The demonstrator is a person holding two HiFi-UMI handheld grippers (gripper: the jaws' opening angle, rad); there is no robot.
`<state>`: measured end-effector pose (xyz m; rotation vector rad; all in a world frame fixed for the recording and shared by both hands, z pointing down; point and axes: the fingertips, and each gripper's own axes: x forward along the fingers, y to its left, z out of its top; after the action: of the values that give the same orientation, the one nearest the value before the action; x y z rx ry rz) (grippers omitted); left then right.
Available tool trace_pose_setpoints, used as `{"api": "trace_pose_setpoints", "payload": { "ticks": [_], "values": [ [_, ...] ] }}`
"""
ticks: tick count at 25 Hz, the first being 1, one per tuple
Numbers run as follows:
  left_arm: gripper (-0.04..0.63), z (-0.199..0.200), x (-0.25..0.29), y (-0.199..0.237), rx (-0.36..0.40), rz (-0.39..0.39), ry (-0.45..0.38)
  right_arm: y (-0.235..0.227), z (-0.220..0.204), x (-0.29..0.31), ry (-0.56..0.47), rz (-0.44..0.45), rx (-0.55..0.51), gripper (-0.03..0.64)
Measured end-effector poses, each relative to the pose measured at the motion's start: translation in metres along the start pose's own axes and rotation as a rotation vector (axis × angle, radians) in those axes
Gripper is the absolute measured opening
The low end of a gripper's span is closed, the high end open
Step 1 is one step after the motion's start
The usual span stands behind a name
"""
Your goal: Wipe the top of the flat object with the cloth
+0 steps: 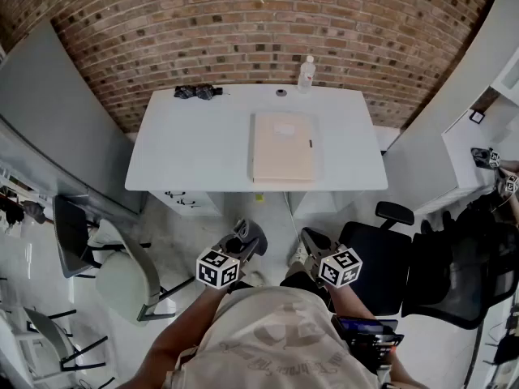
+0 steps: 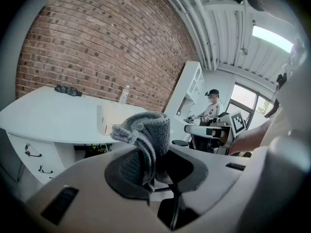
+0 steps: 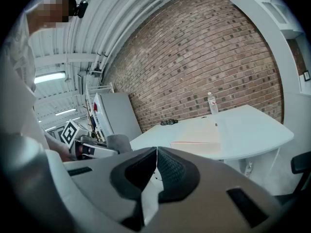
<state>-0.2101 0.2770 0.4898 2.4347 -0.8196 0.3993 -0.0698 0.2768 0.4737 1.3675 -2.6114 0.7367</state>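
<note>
A flat beige object [image 1: 282,147] lies on the white table [image 1: 195,144], right of its middle; it also shows in the left gripper view [image 2: 116,116] and the right gripper view [image 3: 199,136]. Both grippers are held well short of the table's front edge. My left gripper [image 1: 250,240] is shut on a folded grey cloth [image 2: 146,147] that sticks up between its jaws. My right gripper [image 1: 311,241] is shut with nothing between its pads [image 3: 167,168].
A clear bottle [image 1: 306,74], a small dark round thing [image 1: 280,92] and a dark bundle [image 1: 198,92] stand along the table's far edge by the brick wall. A black office chair [image 1: 381,258] is at my right, a grey chair [image 1: 122,278] at my left.
</note>
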Motion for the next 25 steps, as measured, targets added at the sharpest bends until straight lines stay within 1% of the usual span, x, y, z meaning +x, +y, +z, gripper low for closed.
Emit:
{"api": "trace_pose_setpoints", "payload": {
  "ticks": [5,14,21,25],
  "values": [
    [0.1,0.0,-0.001,-0.001,-0.006,0.018,-0.011,-0.001,0.002,-0.001,0.004,0.011,-0.015,0.023],
    [0.1,-0.008,0.0,-0.003,-0.017,0.008,0.001,-0.003,-0.006,-0.004,0.022,-0.022,-0.007,0.023],
    [0.1,-0.005,0.017,-0.004,-0.014,-0.013,0.015,-0.022,-0.004,-0.007,0.025,-0.057,0.008,0.023],
    [0.1,-0.003,0.024,-0.003,-0.023,-0.013,0.017,-0.03,-0.005,-0.003,0.04,-0.057,0.02,0.023]
  ]
}}
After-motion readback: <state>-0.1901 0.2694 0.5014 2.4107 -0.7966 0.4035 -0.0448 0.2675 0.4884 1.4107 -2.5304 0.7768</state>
